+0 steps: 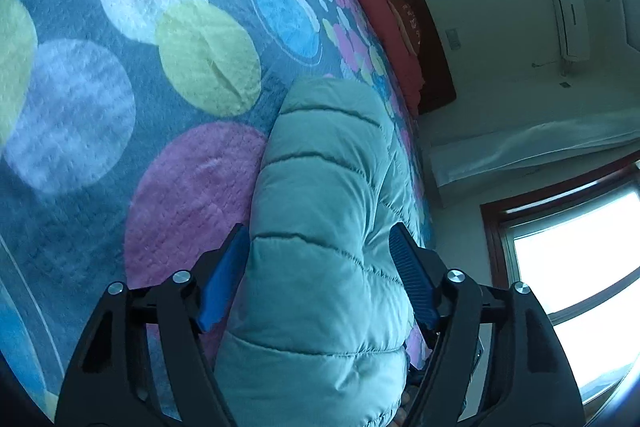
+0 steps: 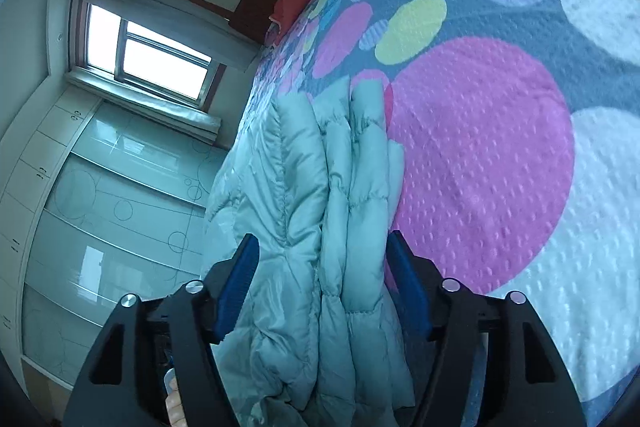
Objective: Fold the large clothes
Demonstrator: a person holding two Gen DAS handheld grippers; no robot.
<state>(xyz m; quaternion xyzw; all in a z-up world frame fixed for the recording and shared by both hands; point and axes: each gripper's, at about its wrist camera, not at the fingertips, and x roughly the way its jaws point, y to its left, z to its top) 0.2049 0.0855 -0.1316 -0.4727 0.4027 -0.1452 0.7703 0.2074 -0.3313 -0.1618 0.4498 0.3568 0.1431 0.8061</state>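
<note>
Plainly, the light teal puffer jacket (image 1: 320,211) lay on the bed, over the quilted bedspread (image 1: 120,87) with its big coloured circles, close to one side edge of the bed. In the left wrist view a thick, padded fold of the jacket ran straight up between the blue pads (image 1: 224,279) of the left tongs (image 1: 320,239), filling the gap; the jaws stood wide, pressed against the fabric on both sides, so they appeared to be gripping the bulky fold. Beyond the jacket, at the head edge of the bed, lay a red pillow (image 1: 384,15) against a dark headboard (image 1: 424,27).

In the right wrist view the right tongs (image 2: 320,243) likewise straddled a bunched, stitched part of the jacket (image 2: 320,187), its blue pads (image 2: 238,287) touching the cloth on either side. A window (image 2: 148,47) and pale cabinets (image 2: 100,207) stood past the bed's edge.
</note>
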